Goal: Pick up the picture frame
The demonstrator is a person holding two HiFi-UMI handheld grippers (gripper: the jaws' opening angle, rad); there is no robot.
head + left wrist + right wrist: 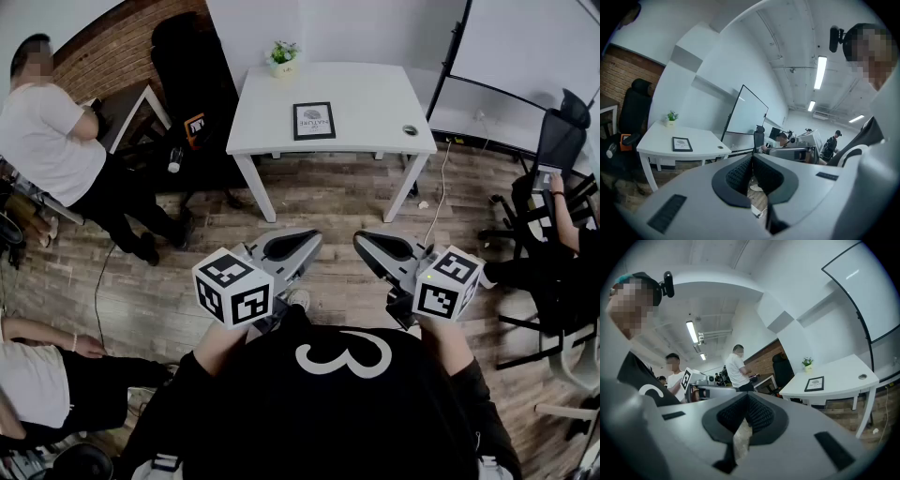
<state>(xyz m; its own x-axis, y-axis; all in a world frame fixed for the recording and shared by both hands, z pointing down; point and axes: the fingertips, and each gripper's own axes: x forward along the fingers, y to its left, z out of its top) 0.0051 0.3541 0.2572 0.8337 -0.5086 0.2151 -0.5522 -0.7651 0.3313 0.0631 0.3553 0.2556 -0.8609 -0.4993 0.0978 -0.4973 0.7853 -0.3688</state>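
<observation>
Sharing the table [375,94] with the picture frame [313,121] — potted plant [283,56], round cap [410,130]

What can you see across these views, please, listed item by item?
table: one, white, against the far wall
picture frame: one, black, lying on the table's middle
potted plant: one, green in a pale pot, table's back left corner
whiteboard: one, white, right of the table
office chairs: two, black, one left of the table, one at far right
bystanders: three, one standing at left in white, one seated at right, one at lower left
left tongs: one, grey, shut and empty, short of the table
right tongs: one, grey, shut and empty, beside the left
</observation>
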